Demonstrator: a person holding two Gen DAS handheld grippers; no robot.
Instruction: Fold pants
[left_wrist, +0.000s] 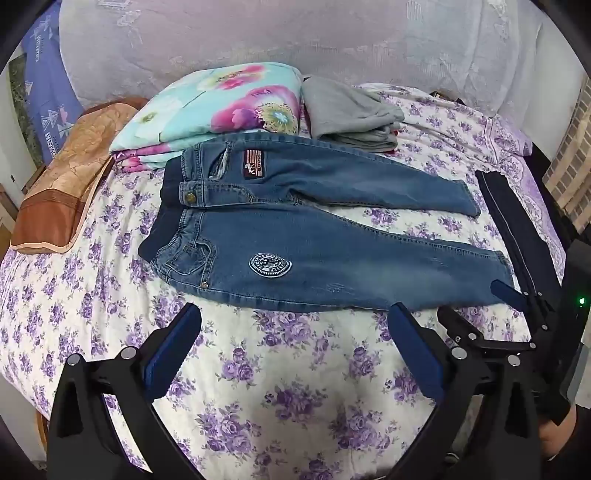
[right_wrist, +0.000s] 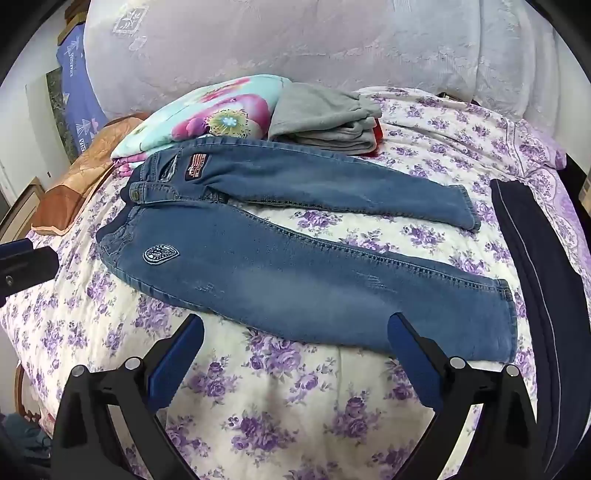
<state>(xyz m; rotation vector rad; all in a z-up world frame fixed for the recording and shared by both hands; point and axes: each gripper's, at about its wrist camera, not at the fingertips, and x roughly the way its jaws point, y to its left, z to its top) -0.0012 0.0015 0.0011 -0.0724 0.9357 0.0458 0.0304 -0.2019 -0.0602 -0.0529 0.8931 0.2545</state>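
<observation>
A pair of small blue jeans (left_wrist: 314, 236) lies flat on the floral bedspread (left_wrist: 277, 369), waist to the left, legs spread apart to the right. It also shows in the right wrist view (right_wrist: 295, 280). A round white patch (left_wrist: 270, 265) marks the near leg. My left gripper (left_wrist: 293, 321) is open and empty, just short of the near leg's lower edge. My right gripper (right_wrist: 295, 332) is open and empty, its right finger (right_wrist: 410, 350) at the near leg's hem end. The right gripper also shows in the left wrist view (left_wrist: 476, 306) by that hem.
A folded floral blanket (left_wrist: 214, 107) and a folded grey garment (left_wrist: 354, 114) lie behind the jeans. A brown cushion (left_wrist: 62, 184) sits at the left. A dark navy garment (right_wrist: 546, 280) lies at the right. A pale quilted headboard (left_wrist: 295, 37) stands behind.
</observation>
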